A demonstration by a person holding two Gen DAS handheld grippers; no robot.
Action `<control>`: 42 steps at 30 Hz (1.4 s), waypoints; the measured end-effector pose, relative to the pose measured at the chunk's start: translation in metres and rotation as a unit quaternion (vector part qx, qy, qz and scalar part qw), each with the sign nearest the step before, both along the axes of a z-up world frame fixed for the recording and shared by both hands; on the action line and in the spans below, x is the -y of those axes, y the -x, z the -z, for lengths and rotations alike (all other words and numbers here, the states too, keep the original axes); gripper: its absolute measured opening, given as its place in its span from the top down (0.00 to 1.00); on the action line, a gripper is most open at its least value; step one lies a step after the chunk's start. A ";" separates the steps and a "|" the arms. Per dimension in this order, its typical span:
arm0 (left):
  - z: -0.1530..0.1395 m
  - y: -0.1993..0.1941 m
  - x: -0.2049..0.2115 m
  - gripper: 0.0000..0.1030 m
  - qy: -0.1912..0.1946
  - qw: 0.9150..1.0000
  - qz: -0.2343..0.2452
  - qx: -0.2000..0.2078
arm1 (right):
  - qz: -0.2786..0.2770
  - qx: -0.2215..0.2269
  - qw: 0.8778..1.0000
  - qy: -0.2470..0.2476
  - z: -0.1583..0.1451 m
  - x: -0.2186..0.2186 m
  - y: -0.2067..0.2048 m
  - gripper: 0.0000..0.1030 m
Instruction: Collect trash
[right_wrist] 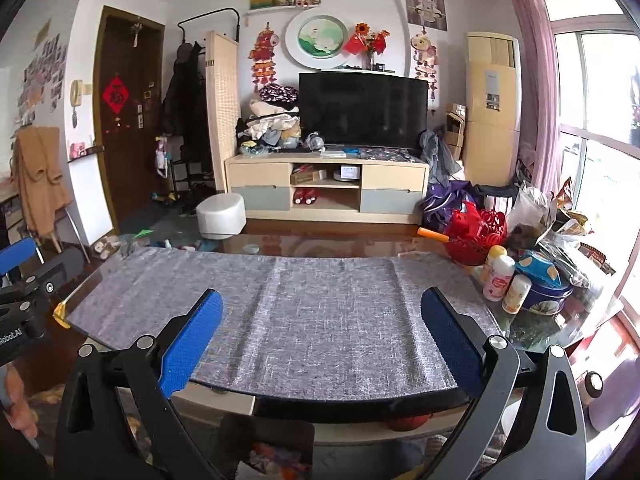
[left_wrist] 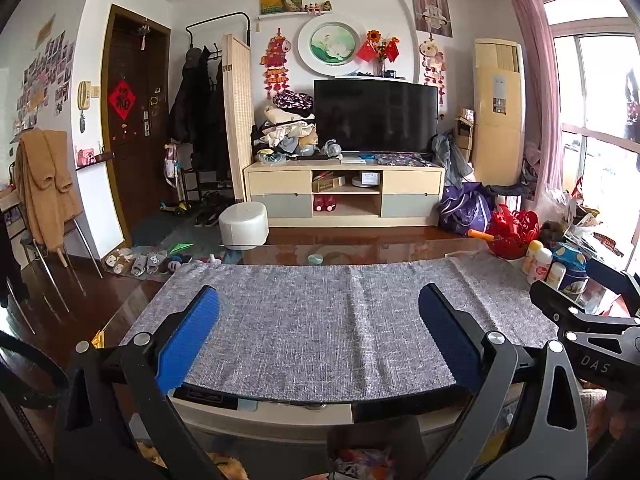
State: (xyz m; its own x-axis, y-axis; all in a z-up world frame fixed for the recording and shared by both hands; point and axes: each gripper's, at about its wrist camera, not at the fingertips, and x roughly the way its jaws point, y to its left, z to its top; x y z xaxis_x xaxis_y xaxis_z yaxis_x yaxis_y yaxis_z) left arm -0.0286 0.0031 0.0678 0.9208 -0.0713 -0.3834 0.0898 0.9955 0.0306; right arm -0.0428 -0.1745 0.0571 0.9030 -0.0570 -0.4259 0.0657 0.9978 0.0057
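- Left gripper (left_wrist: pixel 319 328) and right gripper (right_wrist: pixel 322 328): jaws spread wide, holding nothing, above the grey mat (right_wrist: pixel 280 320).
- Bottles (right_wrist: pixel 498 278), tin (right_wrist: pixel 546 294) and red basket (right_wrist: pixel 476 236) crowd the mat's right side.

The grey cloth (right_wrist: pixel 312 312) covering the middle of the tabletop (right_wrist: pixel 320 242) lies bare from near edge to far edge, leaving open passage. The right end is crowded: a red basket (right_wrist: pixel 476 236), white bottles (right_wrist: pixel 498 278), a blue tin (right_wrist: pixel 546 294) and crinkled bags (right_wrist: pixel 560 236) stand close together. A small round lid (left_wrist: pixel 315 259) sits alone near the far edge.
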 end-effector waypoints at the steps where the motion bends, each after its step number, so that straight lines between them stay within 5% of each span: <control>1: 0.000 0.000 0.000 0.08 0.000 1.000 0.000 0.000 | 0.000 0.000 1.000 0.000 0.000 -0.001 0.000 0.03; 42: -0.008 0.003 0.002 0.08 0.002 1.000 0.002 0.005 | 0.000 0.001 1.000 -0.001 -0.003 -0.004 -0.002 0.03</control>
State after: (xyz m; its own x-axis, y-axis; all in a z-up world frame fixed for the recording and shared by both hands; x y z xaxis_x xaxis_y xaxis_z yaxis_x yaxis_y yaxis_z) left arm -0.0318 0.0007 0.0762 0.9241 -0.0766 -0.3744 0.0934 0.9953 0.0270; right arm -0.0404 -0.1700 0.0596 0.9036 -0.0565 -0.4246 0.0656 0.9978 0.0069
